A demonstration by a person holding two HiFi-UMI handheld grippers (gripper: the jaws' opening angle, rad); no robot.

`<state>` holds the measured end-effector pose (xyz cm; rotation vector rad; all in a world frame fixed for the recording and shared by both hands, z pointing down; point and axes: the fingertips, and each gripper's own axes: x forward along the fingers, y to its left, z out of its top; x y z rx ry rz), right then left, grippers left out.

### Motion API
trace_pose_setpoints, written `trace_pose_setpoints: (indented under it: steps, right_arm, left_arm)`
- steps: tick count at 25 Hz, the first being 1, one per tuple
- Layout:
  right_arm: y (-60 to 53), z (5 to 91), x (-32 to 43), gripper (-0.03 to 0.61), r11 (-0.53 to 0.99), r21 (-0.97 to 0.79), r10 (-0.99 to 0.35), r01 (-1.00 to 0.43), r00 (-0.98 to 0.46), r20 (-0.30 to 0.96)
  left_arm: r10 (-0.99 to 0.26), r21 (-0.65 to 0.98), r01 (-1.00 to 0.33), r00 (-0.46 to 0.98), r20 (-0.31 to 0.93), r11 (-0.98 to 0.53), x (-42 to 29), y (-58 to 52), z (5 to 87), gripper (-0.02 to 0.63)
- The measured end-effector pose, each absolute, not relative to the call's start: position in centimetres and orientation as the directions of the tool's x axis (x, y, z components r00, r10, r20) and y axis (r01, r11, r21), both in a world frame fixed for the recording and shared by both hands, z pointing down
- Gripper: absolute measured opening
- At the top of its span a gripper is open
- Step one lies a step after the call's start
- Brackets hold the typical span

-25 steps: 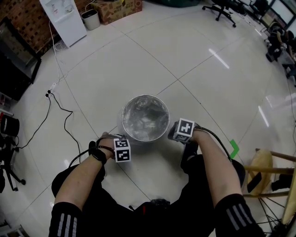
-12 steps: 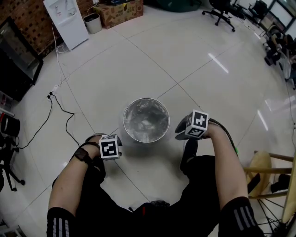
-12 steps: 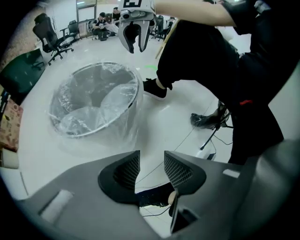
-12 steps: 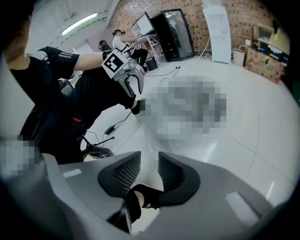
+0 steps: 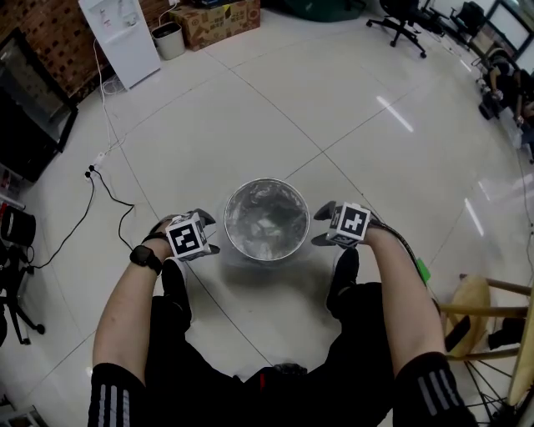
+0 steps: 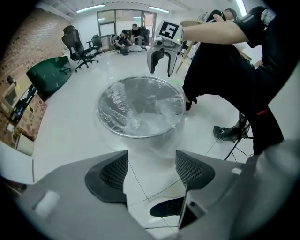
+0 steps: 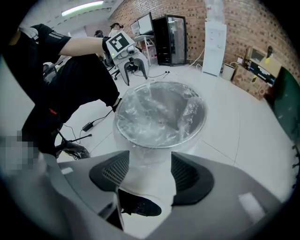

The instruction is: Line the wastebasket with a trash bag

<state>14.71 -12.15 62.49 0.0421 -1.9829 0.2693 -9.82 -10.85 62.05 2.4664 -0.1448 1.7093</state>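
A round metal wastebasket (image 5: 266,218) stands on the white tile floor, lined with a clear trash bag (image 5: 265,215) whose edge folds over the rim and down the outside. My left gripper (image 5: 209,233) hangs at its left side and my right gripper (image 5: 320,227) at its right, both a little above rim height. Both have just been opening; the jaws stand apart with nothing between them. In the left gripper view the basket (image 6: 142,111) lies beyond the pads (image 6: 112,171), with the right gripper (image 6: 161,58) across it. The right gripper view mirrors this: basket (image 7: 161,117), left gripper (image 7: 136,68).
A person's legs and dark shoes (image 5: 344,275) stand just behind the basket. A wooden stool (image 5: 480,308) is at the right, a cable (image 5: 108,200) trails on the floor at left, and a white appliance (image 5: 121,33), a small bin and a cardboard box (image 5: 213,17) sit far back.
Both grippers let go of the bag's lower edge and rose from low beside the basket to rim height. Their jaws went from shut to open. The bag stays over the rim.
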Motion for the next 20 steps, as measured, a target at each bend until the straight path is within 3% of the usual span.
trace_pose_setpoints:
  steps: [8,20]
  right_arm:
    - [-12.9,65.2,13.7,0.319,0.965,-0.202,0.116,-0.165,-0.426,0.897]
    - [-13.3,68.7,13.1,0.347,0.946,-0.271,0.17,-0.179,-0.438,0.883]
  left_arm:
    - [0.048,0.111,-0.137,0.402,0.914,-0.984,-7.6,-11.7,64.9,0.37]
    - [0.011,0.088,-0.182,0.385,0.923,-0.979,-7.3,-13.9,68.5,0.373]
